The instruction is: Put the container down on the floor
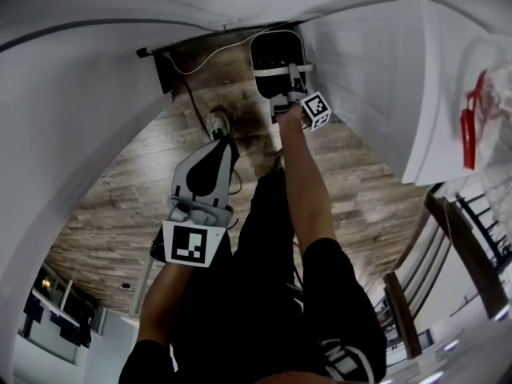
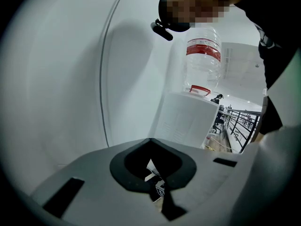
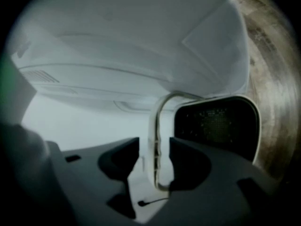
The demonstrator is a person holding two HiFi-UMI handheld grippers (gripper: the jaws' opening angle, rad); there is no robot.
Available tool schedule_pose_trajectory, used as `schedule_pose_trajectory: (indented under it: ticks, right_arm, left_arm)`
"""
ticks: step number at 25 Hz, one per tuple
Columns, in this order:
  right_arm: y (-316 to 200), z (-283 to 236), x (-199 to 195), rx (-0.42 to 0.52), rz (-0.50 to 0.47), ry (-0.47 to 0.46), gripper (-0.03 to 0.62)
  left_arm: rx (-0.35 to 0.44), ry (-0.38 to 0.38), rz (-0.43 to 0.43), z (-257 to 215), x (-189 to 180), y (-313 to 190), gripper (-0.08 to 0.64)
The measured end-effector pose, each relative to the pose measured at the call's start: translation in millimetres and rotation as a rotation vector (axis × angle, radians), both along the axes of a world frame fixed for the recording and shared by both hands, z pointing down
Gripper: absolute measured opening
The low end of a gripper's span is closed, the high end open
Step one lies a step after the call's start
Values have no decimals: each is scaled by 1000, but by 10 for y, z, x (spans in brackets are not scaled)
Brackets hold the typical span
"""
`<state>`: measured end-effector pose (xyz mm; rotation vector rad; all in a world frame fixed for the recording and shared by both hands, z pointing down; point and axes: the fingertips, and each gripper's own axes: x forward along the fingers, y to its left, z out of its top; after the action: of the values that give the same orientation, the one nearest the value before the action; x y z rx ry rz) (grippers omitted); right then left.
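Right gripper [image 3: 154, 147]: jaws wide apart, with the white handle [image 3: 159, 112] standing between them and the pads not clamping it. Judged: the load is off the handle because the container [image 1: 276, 54] appears to rest on the wood floor [image 1: 136, 214], at 12 o'clock from the person. Left gripper [image 1: 218, 149]: jaws closed, empty, at 7 o'clock of the container. Clearance: white cabinet [image 1: 376, 78] close at 3 o'clock, cable [image 1: 200, 64] at 9 o'clock, open floor toward 6 o'clock for backing out
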<state>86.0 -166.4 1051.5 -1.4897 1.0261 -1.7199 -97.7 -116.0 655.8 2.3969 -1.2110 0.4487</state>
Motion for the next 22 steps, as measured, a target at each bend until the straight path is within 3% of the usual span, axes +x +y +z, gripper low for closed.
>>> schedule_pose_trajectory:
  ticks: [6,10,16,22]
  right_arm:
    - [192,-270,-20,28,-30,14,196]
    - [433,-534,-67,-19,-73,45,192]
    - [660,-1250,26,-44,-126,88,103]
    - [1153,-2138,2,-69,-269,132,55]
  left_arm:
    - [9,3,-31,-267,17,108,31]
    - [18,10,-55,-511,63,202,31]
    - [49,46,-36,-997,279,362,31]
    - [66,53,-18,-1487,441,683,31]
